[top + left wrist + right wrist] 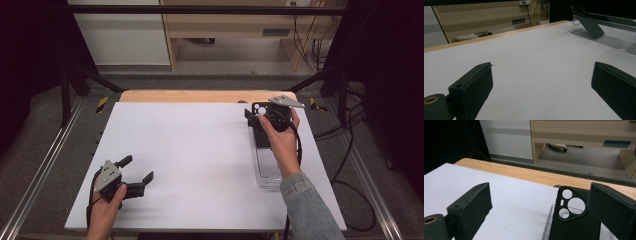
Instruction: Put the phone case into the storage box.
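Observation:
A black phone case [574, 225] with camera cutouts stands leaning in a clear plastic tray [269, 172] at the table's right side. My right gripper [540, 192] is open around the case's top; the case sits close to the right jaw, and I cannot tell whether they touch. In the high view the right gripper [264, 112] hovers over the far end of the tray, above the case [261, 139]. My left gripper [136, 170] rests open near the front left of the table with nothing between its jaws. From the left gripper [541, 72] view, the case [589, 23] and tray [606, 38] lie far off at upper right.
A white board [200, 150] covers the table, with a wooden strip [200, 96] along its far edge. Metal frame rails [45, 165] run down both sides. Cables [350, 165] lie on the floor at the right. Cabinets stand beyond the table.

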